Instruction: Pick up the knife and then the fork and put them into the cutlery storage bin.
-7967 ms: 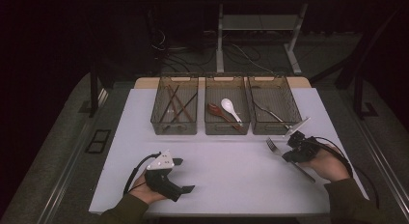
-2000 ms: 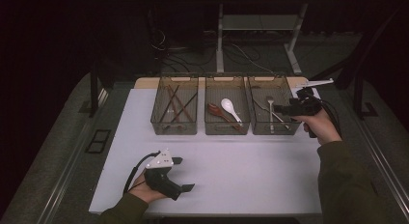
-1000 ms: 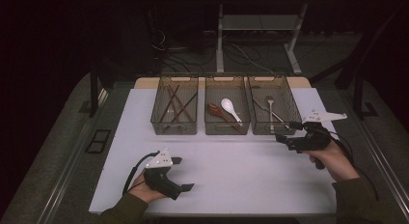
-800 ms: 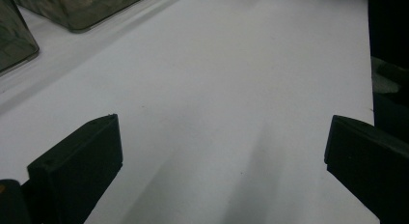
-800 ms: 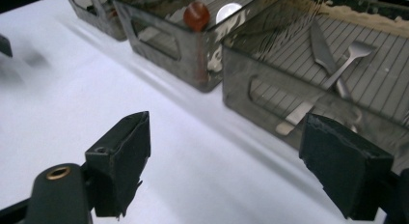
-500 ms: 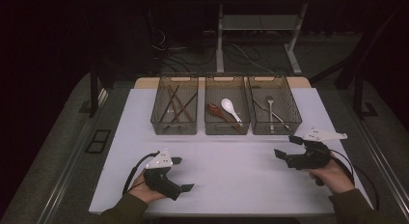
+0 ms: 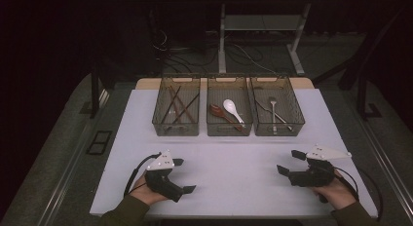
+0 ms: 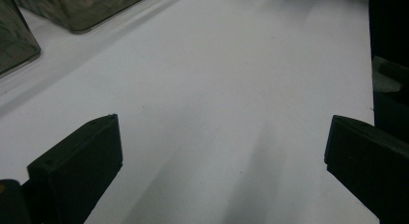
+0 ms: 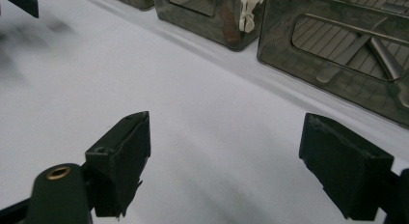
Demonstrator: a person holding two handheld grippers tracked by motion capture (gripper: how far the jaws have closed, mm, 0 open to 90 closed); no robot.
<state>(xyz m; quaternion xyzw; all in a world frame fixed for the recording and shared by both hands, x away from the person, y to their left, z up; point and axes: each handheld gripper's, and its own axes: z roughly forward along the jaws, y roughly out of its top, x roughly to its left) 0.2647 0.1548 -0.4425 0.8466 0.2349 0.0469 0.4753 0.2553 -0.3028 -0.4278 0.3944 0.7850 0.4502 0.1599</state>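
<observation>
Three mesh baskets stand in a row at the back of the white table [image 7: 234,158]. The left basket [image 7: 176,131] holds brown chopsticks [image 7: 178,105]. In the middle basket [image 7: 229,132] lie a white spoon [image 7: 232,109] and a brown spoon [image 7: 218,111]. Metal cutlery [image 7: 273,109] lies in the right basket [image 7: 277,132]. My left gripper [image 7: 184,176] rests at the near left, open and empty [image 8: 222,151]. My right gripper [image 7: 290,162] is at the near right, just above the table, its jaws wide apart with nothing between them [image 9: 226,156].
The right gripper view looks across bare table toward the right basket [image 9: 337,45] and the middle basket [image 9: 212,21]. A jaw of the left gripper [image 9: 21,2] shows at that view's top left. The table's front edge [image 7: 234,217] is near both hands.
My right gripper came back from the right basket toward the near right of the table and sank lower, empty. The left gripper stayed where it was.
</observation>
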